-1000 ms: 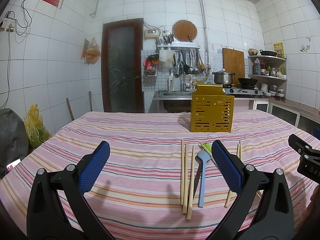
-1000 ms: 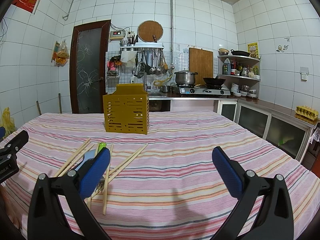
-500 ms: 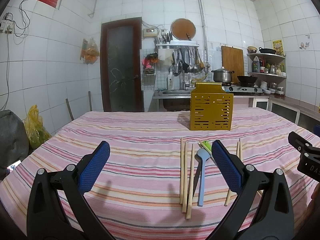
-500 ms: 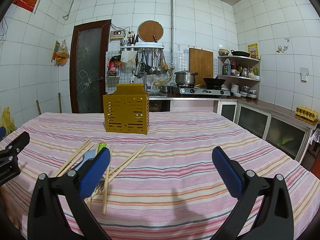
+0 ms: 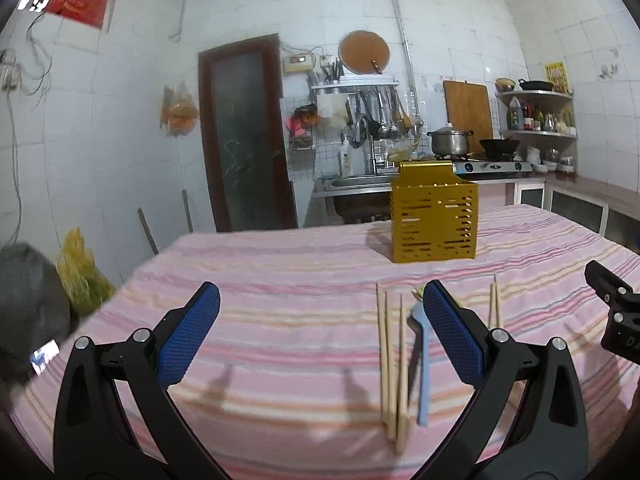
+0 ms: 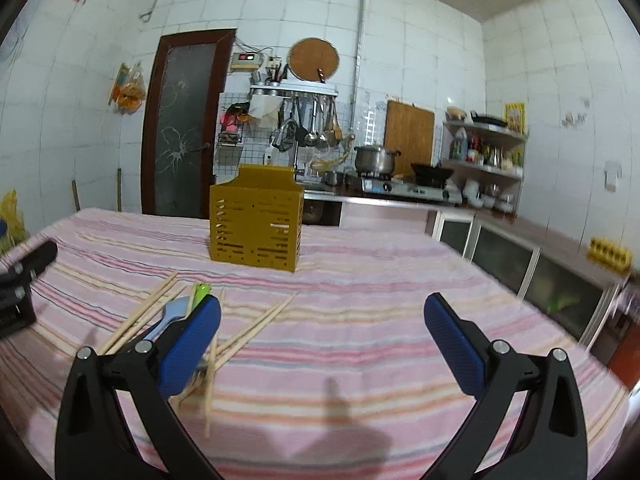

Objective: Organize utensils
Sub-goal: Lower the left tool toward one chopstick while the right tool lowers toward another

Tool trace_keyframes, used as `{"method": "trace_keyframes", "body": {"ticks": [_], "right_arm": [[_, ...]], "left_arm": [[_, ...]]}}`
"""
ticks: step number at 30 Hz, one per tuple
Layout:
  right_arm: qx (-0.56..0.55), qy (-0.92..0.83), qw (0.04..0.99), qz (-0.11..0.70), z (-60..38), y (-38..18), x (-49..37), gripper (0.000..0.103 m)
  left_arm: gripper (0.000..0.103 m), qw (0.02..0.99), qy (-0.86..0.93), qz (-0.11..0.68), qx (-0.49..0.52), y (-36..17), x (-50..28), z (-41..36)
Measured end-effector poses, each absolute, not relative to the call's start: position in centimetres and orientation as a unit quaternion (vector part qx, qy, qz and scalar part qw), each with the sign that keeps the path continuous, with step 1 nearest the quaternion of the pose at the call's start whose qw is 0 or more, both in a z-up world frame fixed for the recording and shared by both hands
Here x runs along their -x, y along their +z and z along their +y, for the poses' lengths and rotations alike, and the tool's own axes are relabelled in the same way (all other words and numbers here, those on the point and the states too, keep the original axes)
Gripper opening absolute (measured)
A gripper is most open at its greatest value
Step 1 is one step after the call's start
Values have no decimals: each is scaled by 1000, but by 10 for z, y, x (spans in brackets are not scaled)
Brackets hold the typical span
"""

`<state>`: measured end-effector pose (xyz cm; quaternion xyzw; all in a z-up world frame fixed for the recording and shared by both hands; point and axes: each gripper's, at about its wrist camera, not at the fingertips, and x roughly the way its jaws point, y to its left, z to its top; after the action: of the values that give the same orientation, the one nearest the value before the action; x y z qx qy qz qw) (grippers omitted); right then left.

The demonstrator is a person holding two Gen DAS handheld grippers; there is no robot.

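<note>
A: White-tiled kitchen, and a table (image 5: 280, 280) under a pink striped cloth fills the front of both views. At the back, a dark door (image 5: 244, 136), a rack of hanging ladles (image 6: 308, 120), a steel pot (image 6: 376, 159) and a wok (image 6: 432, 170) on the stove.

B: And the yellow caddy (image 5: 434, 220) stands upright toward the far side of the table, slotted walls, nothing visibly poking out of the top.

A: Now the utensils. Three chopsticks (image 5: 390, 356) lie side by side on the cloth, running toward the camera in the left wrist view. Just beside them on the right, a light blue spoon (image 5: 422, 360), bowl pointing at the caddy.

B: A green piece (image 6: 200, 292) peeks out near that spoon's bowl. Too hidden to name it.

A: Another pair of sticks (image 5: 495, 300) sits further right, partly behind the left gripper's finger.

B: That left gripper (image 5: 320, 332) hangs above the cloth, blue pads spread wide, nothing between them. The utensils lie near its right pad.

A: Right gripper (image 6: 322, 336), same story: jaws wide apart, empty, over bare cloth. The pile is off by its left pad, with two crossed sticks (image 6: 256, 326) angling out from behind it.

B: Each gripper shows at the edge of the other's view, so they are side by side, apart.
</note>
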<state>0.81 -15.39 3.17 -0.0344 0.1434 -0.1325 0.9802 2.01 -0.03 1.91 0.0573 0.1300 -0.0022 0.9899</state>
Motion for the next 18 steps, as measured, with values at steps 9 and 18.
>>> {"method": "trace_keyframes", "body": {"ticks": [9,18], "right_arm": [[-12,-135,963,232,-164,37,-86,99],[-71,-167,922,343,-193,-3,-150,99]], "left_arm": [[98,975,-66,211,-24,36,-101,12],[98,946,-100,307,-36,1,-183,3]]}}
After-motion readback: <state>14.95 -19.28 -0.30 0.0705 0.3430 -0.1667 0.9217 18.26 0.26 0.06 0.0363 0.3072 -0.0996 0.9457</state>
